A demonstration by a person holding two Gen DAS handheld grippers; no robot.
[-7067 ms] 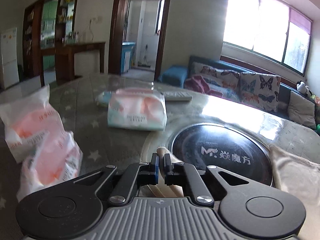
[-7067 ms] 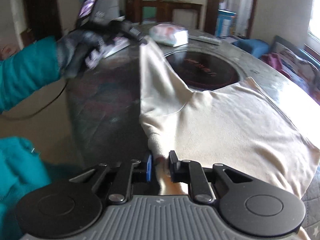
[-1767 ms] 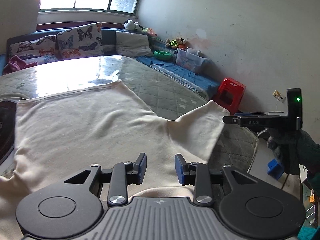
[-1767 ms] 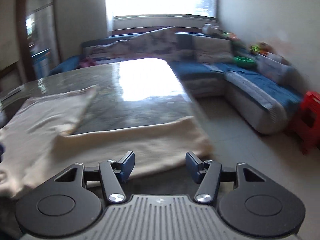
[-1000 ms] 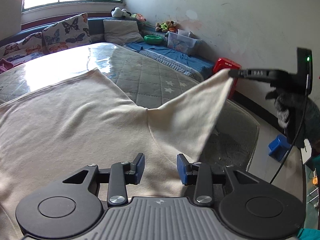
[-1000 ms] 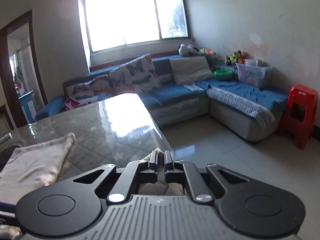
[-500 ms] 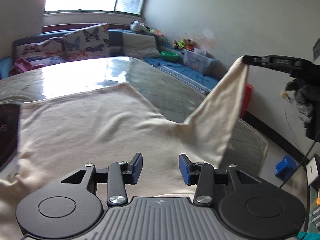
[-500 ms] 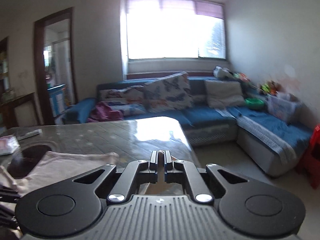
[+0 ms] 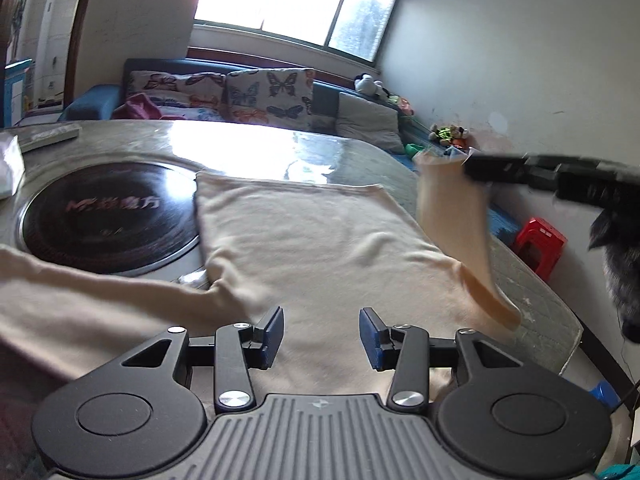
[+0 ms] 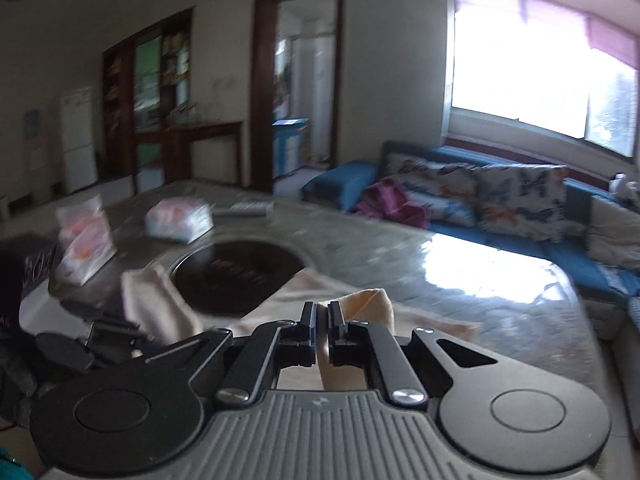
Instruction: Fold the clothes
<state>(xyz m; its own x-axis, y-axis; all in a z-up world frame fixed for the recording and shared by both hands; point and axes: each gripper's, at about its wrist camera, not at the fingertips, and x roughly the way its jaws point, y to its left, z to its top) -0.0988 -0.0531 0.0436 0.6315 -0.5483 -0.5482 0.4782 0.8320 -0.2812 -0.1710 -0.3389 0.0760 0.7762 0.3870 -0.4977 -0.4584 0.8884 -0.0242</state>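
- Moved since half a second ago: right claw (image 10: 322, 322) has swung round from the sofa side toward the room's doorway, carrying the sleeve (image 9: 452, 216) up and inward over the shirt; left view has turned to take in the hotplate.
- Shirt (image 9: 312, 240): cream, long-sleeved, lying flat on the bench (image 9: 352, 152), body spread beside the hotplate, near edge under the left claw.
- Sleeve, right side: lifted clear of the bench, hanging in a taut slope from its cuff down to the shoulder.
- Right claw: pressed together, pinching the cuff; a fold of cream cloth shows between and just past the tips. In the left view it appears as a dark bar at the cuff (image 9: 500, 170).
- Left claw (image 9: 322, 336): spread, holding nothing, hovering just above the near part of the shirt; contact with the cloth cannot be told.
- Other sleeve (image 9: 88, 288): stretched out to the left across the near rim of the hotplate, not yet folded.
- Hotplate (image 9: 104, 216): round, black, set into the bench, partly overlapped by cloth.
- Packets (image 10: 132, 236): pink-and-white, at the far end of the bench, well apart from the shirt.
- Progress, as judged: early. Shirt is laid out; first sleeve fold is under way, not set down. Left: lay this sleeve across the body, fold the other sleeve, then fold the body.
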